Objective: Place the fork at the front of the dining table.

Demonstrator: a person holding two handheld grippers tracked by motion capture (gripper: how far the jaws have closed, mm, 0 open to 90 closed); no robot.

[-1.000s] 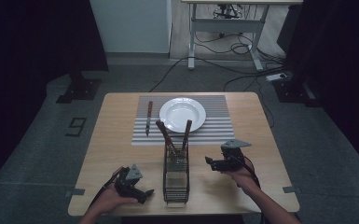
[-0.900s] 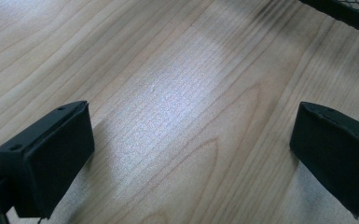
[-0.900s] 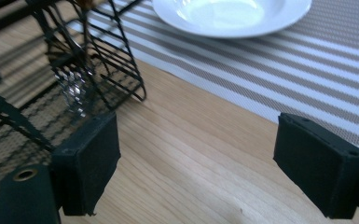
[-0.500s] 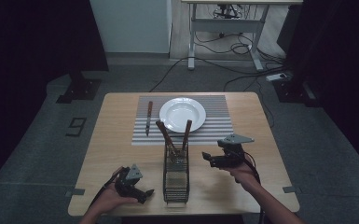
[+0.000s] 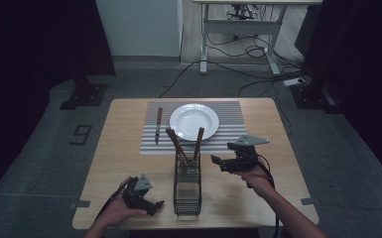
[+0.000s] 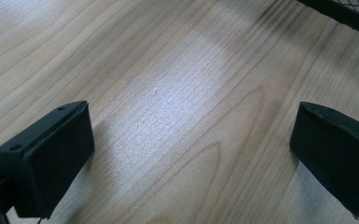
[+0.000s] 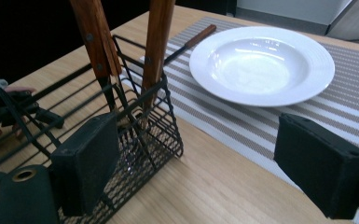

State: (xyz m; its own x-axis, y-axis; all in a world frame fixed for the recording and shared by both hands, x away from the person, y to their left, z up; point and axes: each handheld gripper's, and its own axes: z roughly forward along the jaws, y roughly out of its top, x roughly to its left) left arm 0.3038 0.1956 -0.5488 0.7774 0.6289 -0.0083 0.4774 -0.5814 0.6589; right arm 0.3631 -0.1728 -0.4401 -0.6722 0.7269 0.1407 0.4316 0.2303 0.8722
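A black wire basket [image 5: 187,186] stands on the wooden table [image 5: 129,148], with two wooden-handled utensils [image 5: 177,145] leaning in its far end. A white plate [image 5: 194,121] rests on a striped placemat [image 5: 228,110], and a wooden-handled knife [image 5: 158,124] lies on the mat left of the plate. My right gripper [image 5: 217,162] is open, just right of the basket and pointing at it; its view shows the basket [image 7: 135,130], the handles [image 7: 156,42] and the plate [image 7: 261,63]. My left gripper [image 5: 155,207] is open, low over bare wood left of the basket.
The table's front edge lies close under both hands. A basket corner [image 6: 349,14] is at the top right of the left gripper view. A desk frame and cables [image 5: 238,44] stand on the floor beyond the table.
My right gripper has shifted a little left and up, toward the basket. The left gripper has barely moved.
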